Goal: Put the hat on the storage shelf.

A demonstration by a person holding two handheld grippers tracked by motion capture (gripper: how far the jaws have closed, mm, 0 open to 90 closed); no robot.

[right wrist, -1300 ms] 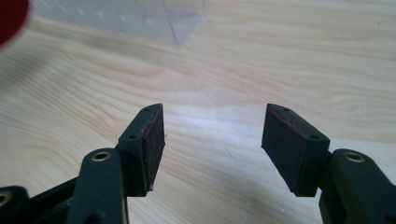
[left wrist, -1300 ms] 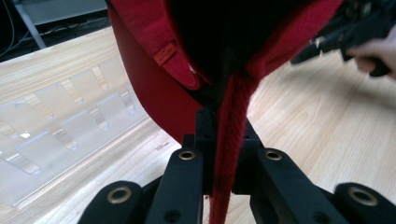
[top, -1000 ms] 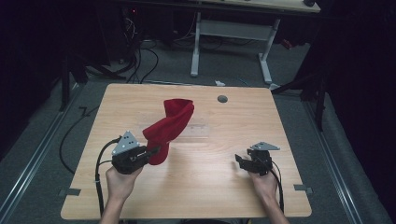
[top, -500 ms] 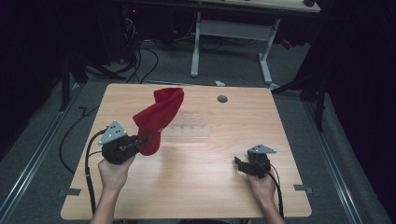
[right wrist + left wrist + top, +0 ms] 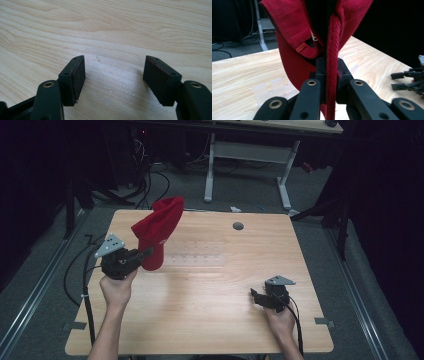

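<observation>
A red cap point(image 5: 157, 227) hangs off the table at the left, held up by its edge. My left gripper point(image 5: 148, 252) is shut on that edge; in the left gripper view the red fabric point(image 5: 294, 32) rises from between the closed jaws of the left gripper point(image 5: 331, 72), with a small tag on the brim. My right gripper point(image 5: 253, 296) rests low over the front right of the wooden table point(image 5: 210, 320). In its own view the right gripper point(image 5: 113, 75) stands open with bare wood between the pads.
A clear plastic strip point(image 5: 195, 260) lies on the table just right of the cap, its transparent blocks point(image 5: 269, 87) below the cap. A round grey grommet point(image 5: 238, 226) sits near the far edge. A white-legged desk point(image 5: 250, 150) stands beyond the table.
The left gripper has swung left and toward the person, lifting the cap off the clear strip so it stands more upright. The right gripper has drifted slightly toward the front edge.
</observation>
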